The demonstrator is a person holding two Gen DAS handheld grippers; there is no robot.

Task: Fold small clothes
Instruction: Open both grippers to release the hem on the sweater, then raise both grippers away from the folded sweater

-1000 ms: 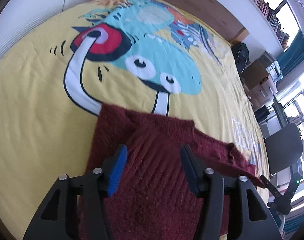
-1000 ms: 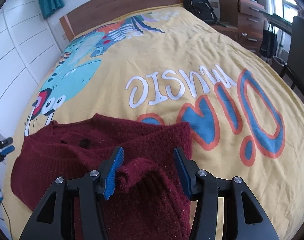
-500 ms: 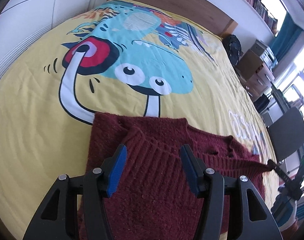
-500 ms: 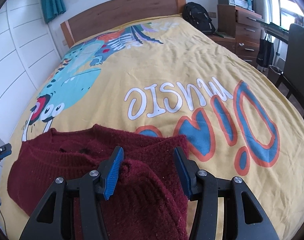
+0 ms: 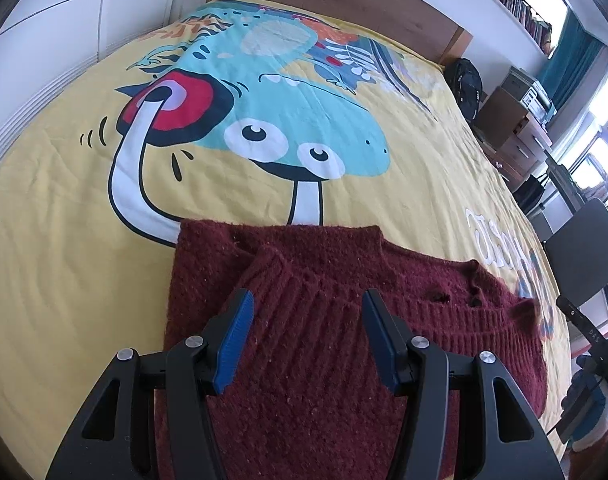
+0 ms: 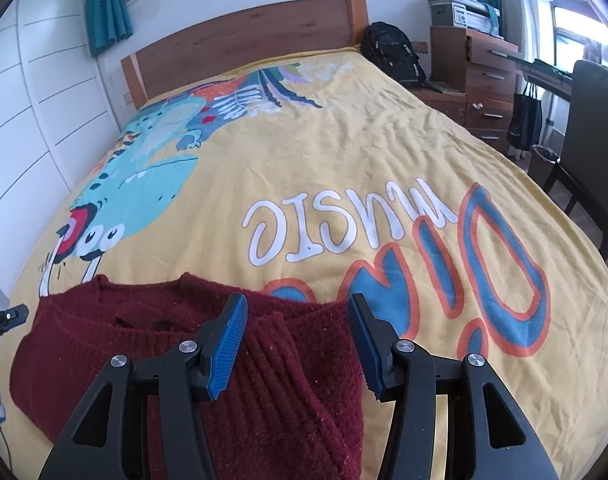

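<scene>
A dark red knitted sweater (image 5: 312,320) lies on the yellow printed bedspread (image 5: 64,208), with a ribbed sleeve folded across its body on each side. My left gripper (image 5: 306,338) is open and empty just above the left folded sleeve. The sweater also shows in the right wrist view (image 6: 104,344). My right gripper (image 6: 294,346) is open and empty above the right folded sleeve (image 6: 288,360). Neither gripper holds cloth.
The bedspread (image 6: 344,152) reaches back to a wooden headboard (image 6: 244,48). A black backpack (image 6: 392,52), a wooden dresser (image 6: 484,76) and a dark chair (image 6: 596,152) stand right of the bed. White panelled wall (image 6: 32,120) runs along the left.
Both grippers have pulled back and risen from the sweater. The sleeves lie folded on it. More of the bed shows in both views.
</scene>
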